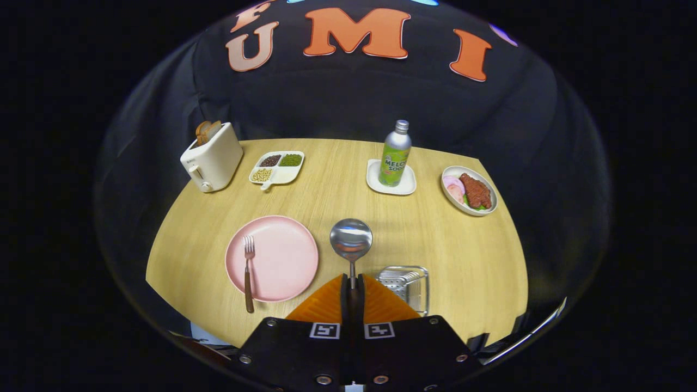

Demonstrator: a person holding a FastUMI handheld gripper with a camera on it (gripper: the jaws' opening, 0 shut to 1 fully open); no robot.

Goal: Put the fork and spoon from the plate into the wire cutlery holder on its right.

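Observation:
My gripper point(352, 283) is shut on the spoon's thin handle, and the spoon point(351, 239) sticks straight ahead with its shiny bowl raised above the table. The pink plate point(283, 256) lies left of the fingers, and the fork point(248, 267) with a brown handle rests on the plate's left side, its handle reaching over the near rim. The wire cutlery holder point(405, 283) stands just right of the fingers, partly hidden behind the right finger.
On the wooden table point(337, 185) beyond stand a toaster point(212, 158) with bread, a divided dish point(276, 166) of beans, a soda bottle point(395, 155) on a white coaster, and a bowl of meat point(468, 190) at the far right.

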